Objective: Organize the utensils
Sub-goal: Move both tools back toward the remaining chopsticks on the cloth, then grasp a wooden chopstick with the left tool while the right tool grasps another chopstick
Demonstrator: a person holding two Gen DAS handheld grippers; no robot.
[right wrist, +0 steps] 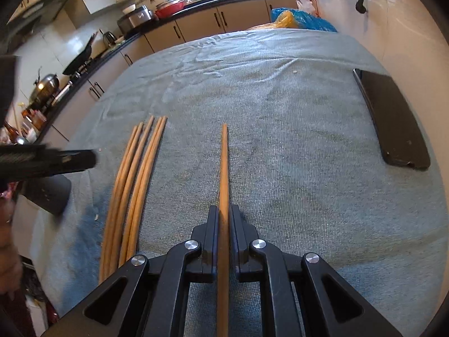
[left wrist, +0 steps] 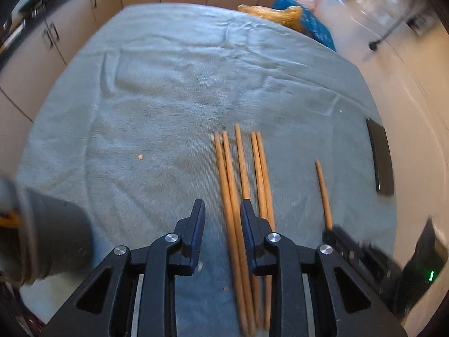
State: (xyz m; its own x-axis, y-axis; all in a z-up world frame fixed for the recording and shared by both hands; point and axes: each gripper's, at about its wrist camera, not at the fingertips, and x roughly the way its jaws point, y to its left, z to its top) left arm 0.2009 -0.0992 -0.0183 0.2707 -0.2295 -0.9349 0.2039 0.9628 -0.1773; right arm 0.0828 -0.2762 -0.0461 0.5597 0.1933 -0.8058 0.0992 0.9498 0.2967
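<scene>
Several wooden chopsticks lie side by side on the grey-blue cloth; they also show in the right wrist view. My left gripper is open just above the near ends of the row, two sticks between its fingers, none gripped. My right gripper is shut on a single chopstick, held apart to the right of the row; this stick also shows in the left wrist view. The right gripper shows at the lower right of the left wrist view.
A black phone lies near the cloth's right edge, also in the left wrist view. A dark grey cup stands at the near left. Blue and orange bags sit at the far edge. Kitchen cabinets stand beyond.
</scene>
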